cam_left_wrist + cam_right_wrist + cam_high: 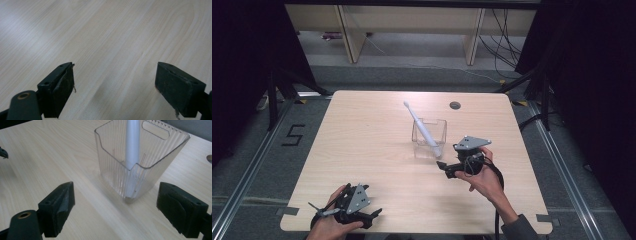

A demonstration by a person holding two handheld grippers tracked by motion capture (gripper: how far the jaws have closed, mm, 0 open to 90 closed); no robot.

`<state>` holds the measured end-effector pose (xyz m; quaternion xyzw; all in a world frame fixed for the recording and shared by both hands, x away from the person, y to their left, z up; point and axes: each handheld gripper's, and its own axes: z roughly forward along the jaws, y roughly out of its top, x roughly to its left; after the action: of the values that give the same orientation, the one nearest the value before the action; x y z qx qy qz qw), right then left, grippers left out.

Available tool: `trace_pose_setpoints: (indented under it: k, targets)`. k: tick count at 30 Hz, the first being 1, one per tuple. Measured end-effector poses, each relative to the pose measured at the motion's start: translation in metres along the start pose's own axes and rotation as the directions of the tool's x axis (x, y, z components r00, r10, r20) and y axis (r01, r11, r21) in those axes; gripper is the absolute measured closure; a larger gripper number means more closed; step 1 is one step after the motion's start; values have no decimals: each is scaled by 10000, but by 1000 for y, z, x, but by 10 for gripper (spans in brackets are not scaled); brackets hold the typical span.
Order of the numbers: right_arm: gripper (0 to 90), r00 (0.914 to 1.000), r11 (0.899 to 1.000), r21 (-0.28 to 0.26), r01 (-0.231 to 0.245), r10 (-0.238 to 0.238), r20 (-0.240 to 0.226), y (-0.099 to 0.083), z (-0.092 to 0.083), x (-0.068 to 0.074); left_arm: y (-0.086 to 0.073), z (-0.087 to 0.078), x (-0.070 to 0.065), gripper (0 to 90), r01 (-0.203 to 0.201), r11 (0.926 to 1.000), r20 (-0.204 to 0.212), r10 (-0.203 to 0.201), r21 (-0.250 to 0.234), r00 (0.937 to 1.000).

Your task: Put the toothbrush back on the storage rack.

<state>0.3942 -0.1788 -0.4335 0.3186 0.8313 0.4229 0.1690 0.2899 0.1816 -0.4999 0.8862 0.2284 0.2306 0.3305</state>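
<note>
Electric toothbrush (422, 129) standing tilted inside the clear ribbed plastic holder (441, 131), head up, base in a holder corner. Likely light, stiff and smooth; best taken on the handle above the holder rim. Right gripper (443, 169) just beside the holder, jaws wide, holding nothing. Left gripper (374, 214) well apart from the holder, also spread, with nothing in it.
</note>
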Motion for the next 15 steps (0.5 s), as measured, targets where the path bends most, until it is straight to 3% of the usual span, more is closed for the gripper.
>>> trace_pose_setpoints:
  k: [8,9,11,12,14,15]
  targets:
    - [165,9995,9996,262,-139,147,-286,-11,2,2,0,0,0,153,22,10000,72,-23,39,10000]
    - [165,9996,9993,277,-258,262,-144,-13,1,4,0,0,0,153,16,10000,62,-16,41,10000]
    - [165,9995,9997,251,-81,89,-312,-14,2,3,-1,1,-1,153,134,9998,7,-134,-153,9999]
    - [165,9993,9993,269,-242,250,-289,-15,2,4,-1,1,-1,153,116,9998,-11,-117,-164,9999]
    - [164,9992,9989,361,-297,307,-266,-17,1,5,0,0,1,152,-14,10000,-27,14,24,10000]
    - [164,9996,9996,254,-98,105,-270,-18,2,4,0,0,0,152,-39,10000,-76,40,40,10000]
